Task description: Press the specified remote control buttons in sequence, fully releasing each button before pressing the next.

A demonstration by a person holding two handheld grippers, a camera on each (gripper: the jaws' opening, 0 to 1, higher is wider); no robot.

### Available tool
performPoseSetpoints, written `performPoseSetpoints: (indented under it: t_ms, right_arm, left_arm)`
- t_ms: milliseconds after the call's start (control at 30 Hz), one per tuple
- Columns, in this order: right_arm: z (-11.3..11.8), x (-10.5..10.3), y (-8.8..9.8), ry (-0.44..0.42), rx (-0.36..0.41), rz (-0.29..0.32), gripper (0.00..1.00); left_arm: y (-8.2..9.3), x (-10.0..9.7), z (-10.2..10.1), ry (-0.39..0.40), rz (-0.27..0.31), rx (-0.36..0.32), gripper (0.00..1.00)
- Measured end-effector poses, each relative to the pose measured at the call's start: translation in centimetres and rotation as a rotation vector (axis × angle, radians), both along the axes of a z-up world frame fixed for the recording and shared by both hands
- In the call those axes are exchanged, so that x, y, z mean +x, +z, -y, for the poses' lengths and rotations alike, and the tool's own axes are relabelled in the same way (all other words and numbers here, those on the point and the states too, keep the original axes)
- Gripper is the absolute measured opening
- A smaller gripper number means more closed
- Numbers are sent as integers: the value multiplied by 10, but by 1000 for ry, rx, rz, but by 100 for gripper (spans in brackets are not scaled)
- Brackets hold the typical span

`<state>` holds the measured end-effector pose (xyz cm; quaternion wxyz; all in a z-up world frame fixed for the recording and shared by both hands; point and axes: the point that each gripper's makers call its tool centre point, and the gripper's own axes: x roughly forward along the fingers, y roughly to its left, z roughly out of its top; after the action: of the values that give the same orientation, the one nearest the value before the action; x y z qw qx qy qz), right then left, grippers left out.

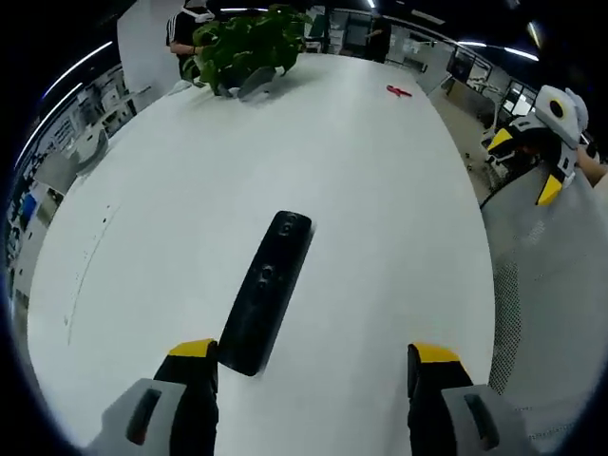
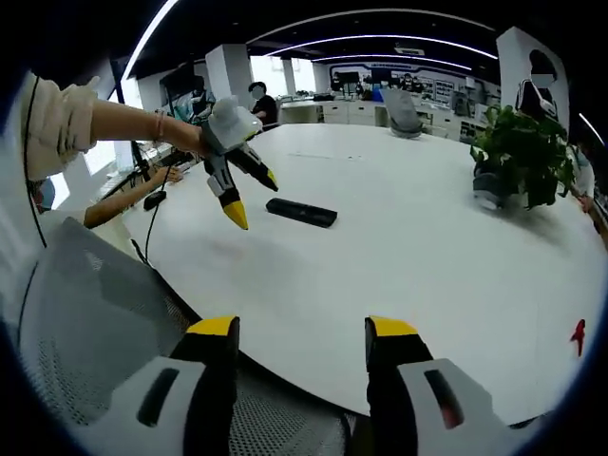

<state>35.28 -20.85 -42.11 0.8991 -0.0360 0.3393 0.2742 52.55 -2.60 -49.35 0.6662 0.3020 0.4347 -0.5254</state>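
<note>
A black remote control lies flat on the white table, its near end just beside my left gripper's left fingertip. My left gripper stands open a little above the table, with nothing between its jaws. In the right gripper view the same remote lies farther off, and the left gripper, held by a person's hand, hovers open just left of it. My right gripper is open and empty over the table's near edge. It also appears at the far right of the left gripper view.
A potted green plant stands at the table's far end, also seen at right. A small red object lies near the table edge. A grey mesh chair sits beside the table. People are in the office behind.
</note>
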Motion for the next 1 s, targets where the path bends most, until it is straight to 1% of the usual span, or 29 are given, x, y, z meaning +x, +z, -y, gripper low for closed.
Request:
performPoseSetpoints:
  t_ms: [67,200,267,400,600,800,1000]
  right_arm:
    - [0,0,0,1,-1,-3,54]
    - [-1,-1,-1,8,-1,-9,52]
    - [-1,-1,-1,10,-1,-12,52]
    - [-1,-2,-3,14,-2,-19,51]
    - [-1,-3,-3,18,-2,-25,49]
    - [-1,-3,-4,15,-1,-27,47]
    - [-1,-3,-4,17,-2,-30,46]
  left_arm:
    - [-2,3,0,-15,7,13,85]
    - [-6,10,-2,-48,29,47,80]
    - [-7,13,-1,-54,31,50,77]
    - [-10,20,-1,-70,47,66,76]
    - [-13,29,-2,-78,47,84,69]
    - [-17,34,-5,-101,45,112,55]
    - [-20,39,-3,-125,56,122,49]
